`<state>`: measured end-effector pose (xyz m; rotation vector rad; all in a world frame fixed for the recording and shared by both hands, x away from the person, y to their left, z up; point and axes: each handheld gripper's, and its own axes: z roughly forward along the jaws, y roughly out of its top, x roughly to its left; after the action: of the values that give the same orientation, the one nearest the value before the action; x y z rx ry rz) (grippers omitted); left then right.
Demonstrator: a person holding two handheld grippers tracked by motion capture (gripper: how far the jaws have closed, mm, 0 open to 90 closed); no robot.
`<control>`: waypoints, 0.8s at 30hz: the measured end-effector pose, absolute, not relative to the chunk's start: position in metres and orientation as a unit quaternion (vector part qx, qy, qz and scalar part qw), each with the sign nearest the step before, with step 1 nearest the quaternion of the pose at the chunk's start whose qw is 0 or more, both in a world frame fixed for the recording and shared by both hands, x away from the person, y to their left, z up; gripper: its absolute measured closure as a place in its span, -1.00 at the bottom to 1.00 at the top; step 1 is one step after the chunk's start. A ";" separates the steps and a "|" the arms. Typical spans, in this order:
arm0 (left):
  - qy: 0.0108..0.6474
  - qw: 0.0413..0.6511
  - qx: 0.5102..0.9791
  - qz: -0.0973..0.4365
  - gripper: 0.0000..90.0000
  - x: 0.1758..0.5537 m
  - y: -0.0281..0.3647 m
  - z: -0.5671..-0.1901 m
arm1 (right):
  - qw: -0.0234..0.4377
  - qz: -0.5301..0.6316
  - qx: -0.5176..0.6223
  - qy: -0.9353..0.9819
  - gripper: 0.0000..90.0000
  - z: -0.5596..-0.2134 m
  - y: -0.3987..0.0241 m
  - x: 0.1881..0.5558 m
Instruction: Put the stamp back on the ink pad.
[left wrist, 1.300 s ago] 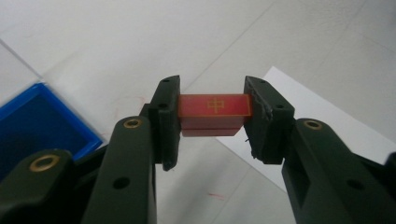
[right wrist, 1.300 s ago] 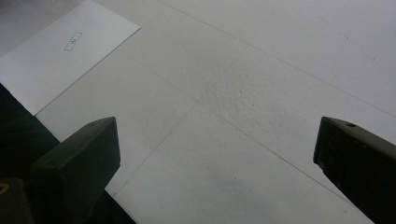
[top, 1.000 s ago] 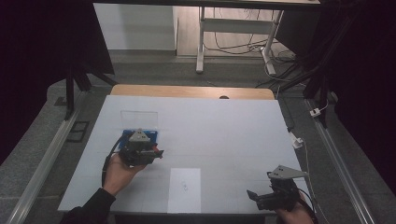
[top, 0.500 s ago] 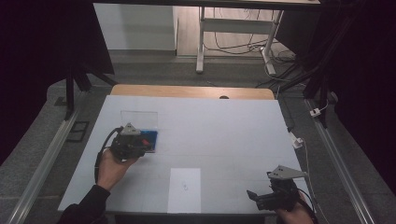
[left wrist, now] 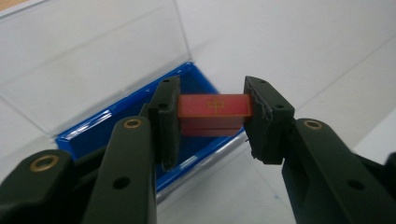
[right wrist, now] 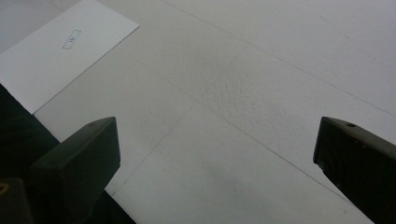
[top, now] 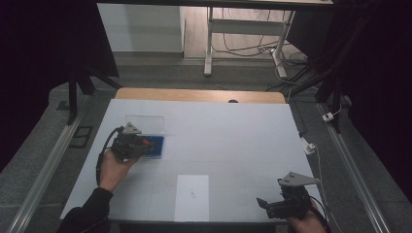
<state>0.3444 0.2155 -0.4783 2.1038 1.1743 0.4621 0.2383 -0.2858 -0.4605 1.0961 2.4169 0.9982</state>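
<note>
A small red block (left wrist: 215,112) with a thin gold cross mark sits between the jaws of my left gripper (left wrist: 212,100), which is shut on it. Just beyond and below the block lies a blue box (left wrist: 116,126) with its clear lid (left wrist: 93,51) standing open. In the high view the left gripper (top: 145,144) is at the left side of the table, at the near left edge of the blue box (top: 158,145). My right gripper (top: 265,204) rests near the table's front right corner. Its jaws stand wide open (right wrist: 217,140) over bare white table.
A white sheet of paper (top: 192,196) with a small printed mark lies at the front middle of the white table (top: 233,141); it also lies at the upper left of the right gripper view (right wrist: 65,51). Beyond the far table edge are a wooden strip (top: 199,94) and cables.
My left hand has shifted to the left with the red block still in its jaws. The right hand and gripper have stayed put.
</note>
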 end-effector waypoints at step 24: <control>0.494 0.295 0.800 0.171 0.29 0.381 0.235 -0.504 | 0.151 0.345 0.382 0.844 -0.98 -0.461 -0.285 0.239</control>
<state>0.3815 0.2349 -0.5043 2.1285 1.3135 0.4546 0.2386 -0.2851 -0.4609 1.0969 2.4223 0.9913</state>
